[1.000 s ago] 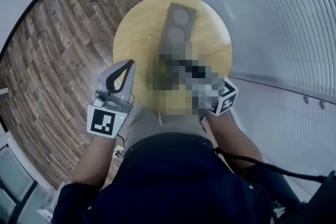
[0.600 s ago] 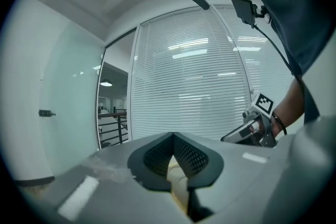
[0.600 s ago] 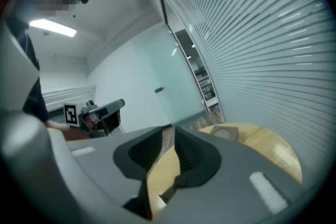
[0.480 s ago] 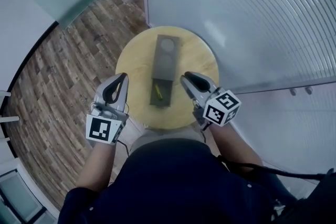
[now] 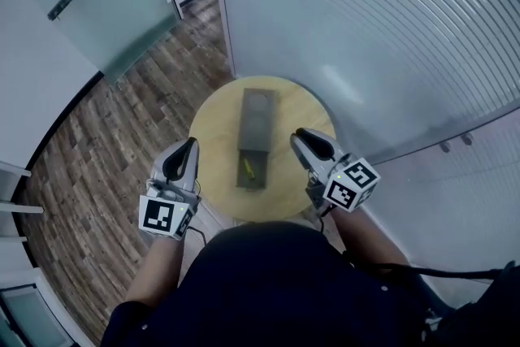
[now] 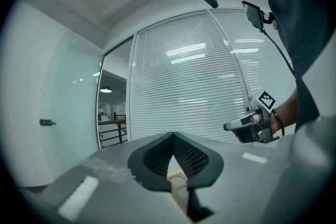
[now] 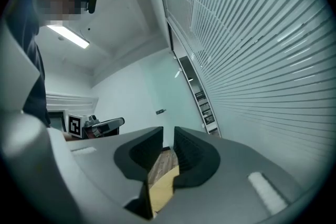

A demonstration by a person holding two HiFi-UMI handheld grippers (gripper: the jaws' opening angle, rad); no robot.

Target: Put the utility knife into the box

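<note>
On the round wooden table (image 5: 215,134) lies a long grey box (image 5: 257,114) with its near end open. The yellow utility knife (image 5: 248,169) rests inside that open end. My left gripper (image 5: 187,149) hangs over the table's near left edge, its jaws meeting at the tips with nothing held. My right gripper (image 5: 305,138) hovers at the table's near right edge, right of the box. In the right gripper view its jaws (image 7: 168,139) stand a narrow gap apart, empty. The left gripper view shows the left gripper's tips (image 6: 172,135) touching, and the right gripper (image 6: 247,126) beyond.
A ribbed glass wall (image 5: 390,36) runs close behind and to the right of the table. Wood plank floor (image 5: 122,134) lies to the left, with a frosted glass door (image 5: 73,4) at the upper left. The person's torso (image 5: 268,288) fills the bottom.
The head view has pulled up and back, so the table looks smaller. My right gripper has come off the box to the table's right edge. The left gripper stays at the left edge.
</note>
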